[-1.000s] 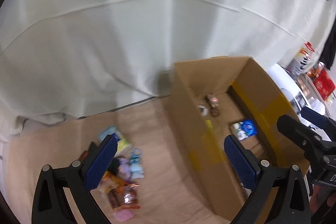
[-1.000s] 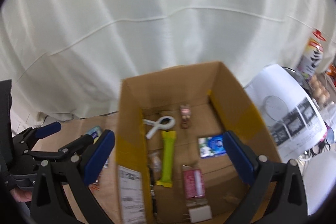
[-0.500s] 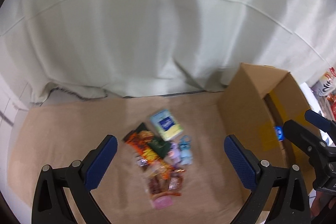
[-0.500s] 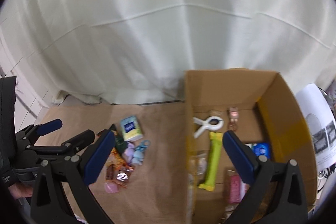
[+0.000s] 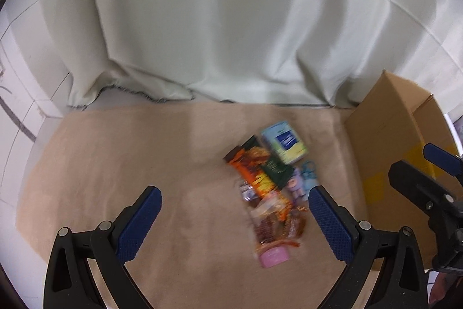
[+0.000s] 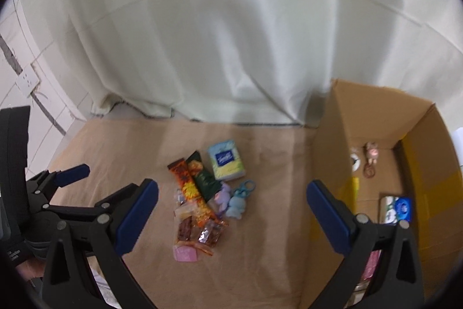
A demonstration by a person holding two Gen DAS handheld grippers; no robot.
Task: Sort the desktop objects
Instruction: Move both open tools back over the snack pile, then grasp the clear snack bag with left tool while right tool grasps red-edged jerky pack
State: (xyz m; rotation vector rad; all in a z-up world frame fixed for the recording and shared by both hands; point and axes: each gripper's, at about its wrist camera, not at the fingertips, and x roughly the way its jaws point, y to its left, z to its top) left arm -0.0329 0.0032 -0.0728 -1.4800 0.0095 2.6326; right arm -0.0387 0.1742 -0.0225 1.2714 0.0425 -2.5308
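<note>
A heap of small objects lies on the tan tabletop (image 6: 115,152): a tissue pack (image 6: 226,160), snack wrappers (image 6: 196,187), a blue plush keychain (image 6: 238,201), a pink item (image 6: 185,253). In the left wrist view the same tissue pack (image 5: 283,145) and wrappers (image 5: 260,178) sit right of centre. The open cardboard box (image 6: 373,118) stands to the right, holding a blue-white packet (image 6: 396,209) and a small figure (image 6: 371,152). My left gripper (image 5: 234,222) and right gripper (image 6: 233,216) both hang open and empty above the table.
A white curtain (image 6: 231,34) backs the table. A tiled wall with a socket (image 6: 27,78) is at the left. The box (image 5: 390,141) closes off the right side. The left gripper (image 6: 66,193) shows in the right wrist view, low left.
Both grippers have swung left, away from the box; the heap on the table now sits between or near their fingers. Both stay open and empty.
</note>
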